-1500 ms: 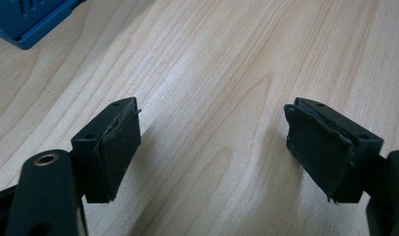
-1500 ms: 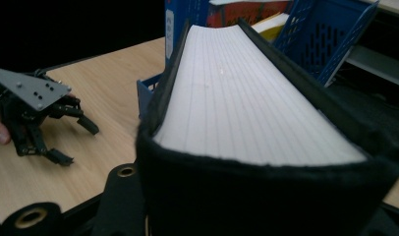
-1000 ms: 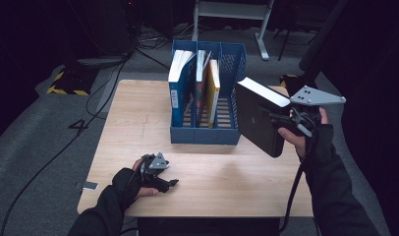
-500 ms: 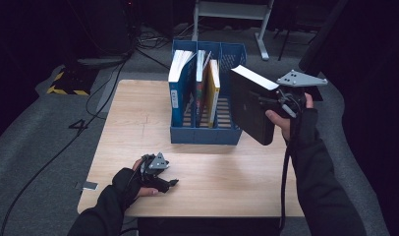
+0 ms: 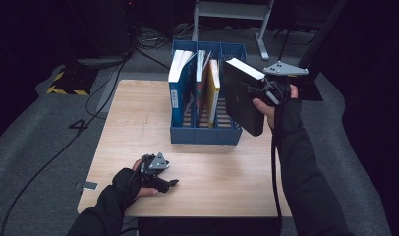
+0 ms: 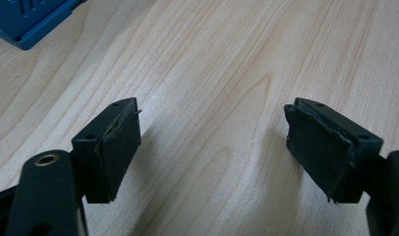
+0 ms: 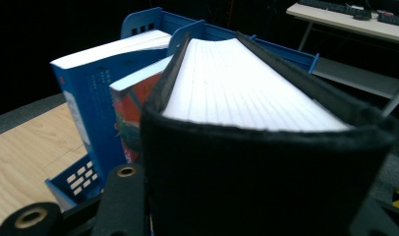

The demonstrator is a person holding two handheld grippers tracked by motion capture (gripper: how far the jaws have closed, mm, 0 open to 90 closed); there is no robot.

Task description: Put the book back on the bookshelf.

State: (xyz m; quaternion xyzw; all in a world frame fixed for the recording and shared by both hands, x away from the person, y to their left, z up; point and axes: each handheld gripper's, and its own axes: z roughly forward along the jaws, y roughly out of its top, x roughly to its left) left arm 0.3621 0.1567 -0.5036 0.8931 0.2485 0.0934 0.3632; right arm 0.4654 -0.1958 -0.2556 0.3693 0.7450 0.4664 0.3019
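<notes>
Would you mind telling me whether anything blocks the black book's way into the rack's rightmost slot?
Nothing visible does: the black book, held by the right tongs, hangs above the blue rack, whose rightmost slot looks free.

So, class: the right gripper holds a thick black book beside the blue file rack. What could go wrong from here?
1. The black book hangs tilted at the blue rack's right end; its lower corner could catch the rack wall.
2. The right gripper seems to clamp the book at one edge, so it might swing or slip.
3. The left gripper rests open on the table, so a bumped rack could slide.
</notes>
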